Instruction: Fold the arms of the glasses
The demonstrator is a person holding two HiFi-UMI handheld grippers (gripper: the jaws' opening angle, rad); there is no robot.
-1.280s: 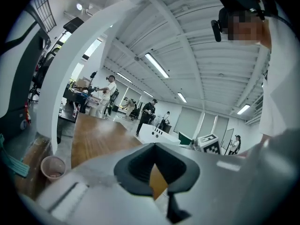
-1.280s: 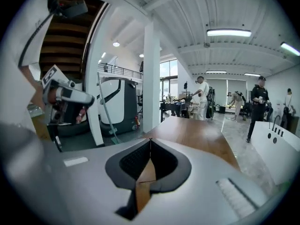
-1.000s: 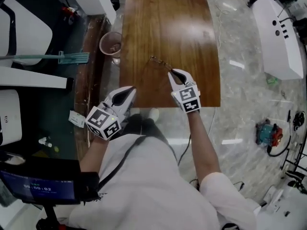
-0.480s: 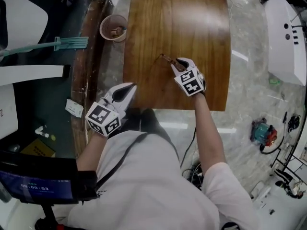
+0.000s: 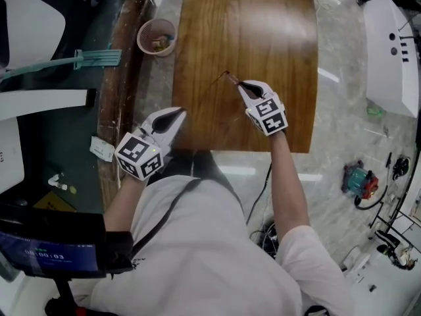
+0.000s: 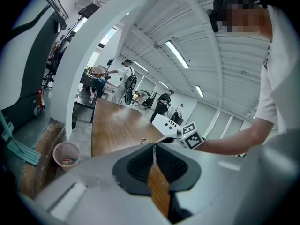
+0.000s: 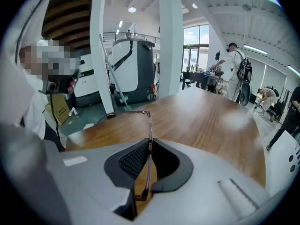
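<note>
The glasses [image 5: 223, 78] are thin, with a brownish-pink frame, and hang just above the wooden table [image 5: 263, 25]. My right gripper [image 5: 242, 84] is shut on one of their arms. In the right gripper view that arm [image 7: 149, 125] runs straight up between the pads of my right gripper [image 7: 150, 143], and the front of the frame [image 7: 125, 112] bends off to the left. My left gripper [image 5: 177, 113] is shut and empty, at the table's near left corner, well apart from the glasses. In the left gripper view the jaws of my left gripper [image 6: 153, 147] meet, with the glasses [image 6: 144, 140] small beyond them.
A pink wastebasket [image 5: 156, 37] stands on the floor left of the table, near a green long-handled tool [image 5: 79, 59]. A white machine [image 5: 393, 45] sits to the right. Several people stand by desks in the far background [image 6: 123, 78].
My right gripper has carried the glasses farther in over the table and lower. My left gripper has sunk a little toward the table's near left corner, still shut.
</note>
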